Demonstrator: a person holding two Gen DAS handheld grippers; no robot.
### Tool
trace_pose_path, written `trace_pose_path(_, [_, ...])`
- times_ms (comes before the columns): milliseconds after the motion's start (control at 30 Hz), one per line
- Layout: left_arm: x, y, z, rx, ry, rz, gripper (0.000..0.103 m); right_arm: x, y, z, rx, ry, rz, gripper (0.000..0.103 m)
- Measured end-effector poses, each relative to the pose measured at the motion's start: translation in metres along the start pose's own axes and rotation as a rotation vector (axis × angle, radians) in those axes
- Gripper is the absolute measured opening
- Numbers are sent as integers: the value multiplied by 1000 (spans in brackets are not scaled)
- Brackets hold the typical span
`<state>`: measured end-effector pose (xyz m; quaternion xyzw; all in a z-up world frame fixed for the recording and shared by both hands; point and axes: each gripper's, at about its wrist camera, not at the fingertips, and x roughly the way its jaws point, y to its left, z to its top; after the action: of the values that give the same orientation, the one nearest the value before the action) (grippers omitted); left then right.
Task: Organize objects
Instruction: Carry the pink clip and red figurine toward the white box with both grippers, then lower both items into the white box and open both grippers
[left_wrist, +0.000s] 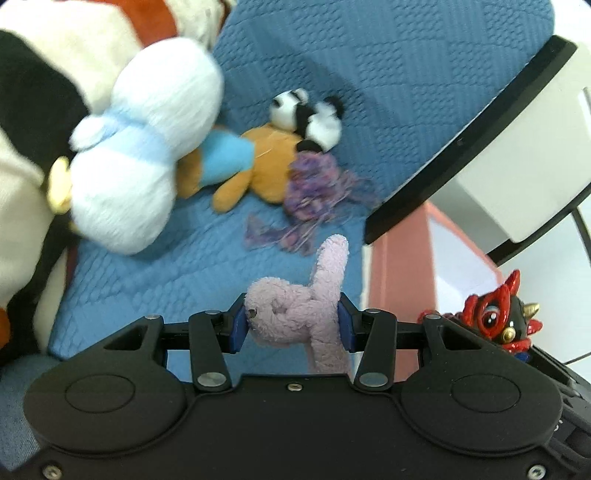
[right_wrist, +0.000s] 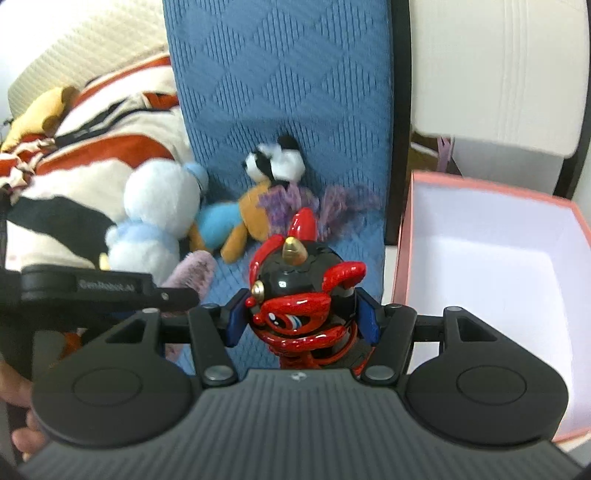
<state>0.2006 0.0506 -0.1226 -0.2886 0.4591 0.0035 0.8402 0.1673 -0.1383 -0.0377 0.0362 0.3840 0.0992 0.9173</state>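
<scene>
Left gripper (left_wrist: 291, 325) clamped on pink plush bunny (left_wrist: 295, 314) above blue quilted cushion (left_wrist: 369, 74) | right gripper (right_wrist: 301, 321) clamped on red-and-black horned figurine (right_wrist: 299, 291) | pink open box (right_wrist: 491, 258) beside it | plush toys: white-blue (right_wrist: 155, 221), orange (right_wrist: 243, 221), panda (right_wrist: 275, 162) on cushion

Soft toys are crowding the left and middle of the blue quilted cushion (left_wrist: 388, 85): a white and pale-blue plush (left_wrist: 147, 147), an orange plush (left_wrist: 258, 166) with a panda toy (left_wrist: 310, 114) touching it, and purple yarn (left_wrist: 317, 188) just beside. Bare cushion is lying open in front of them. To the right, the pink box (right_wrist: 402, 258) is standing open-topped, its white interior free. A black frame (left_wrist: 461, 147) is bordering the cushion's right edge; the blurred white unit (right_wrist: 498, 74) behind the box is possibly overhanging it.
</scene>
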Motion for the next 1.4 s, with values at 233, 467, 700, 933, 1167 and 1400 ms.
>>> trace_pose_path(233, [-17, -41, 32, 4, -54, -19, 45, -8, -24, 49, -25, -50, 65, 62])
trace_pose_path(467, [-36, -81, 47, 36, -96, -25, 45, -24, -35, 79, -70, -60, 93, 62])
trace_pose_path(700, [-28, -101, 35, 70, -115, -38, 45, -35, -52, 67, -44, -99, 98, 62])
trace_pose_path(933, [-24, -130, 31, 109, -108, -52, 45, -57, -79, 58, -24, -133, 49, 62])
trace_pose_path(1167, [-3, -176, 33, 168, -100, -84, 45, -67, -122, 53, 28, -134, -17, 62])
trace_pose_path(1400, [51, -224, 7, 262, -3, -78, 45, -56, -174, 23, 126, -87, -77, 62])
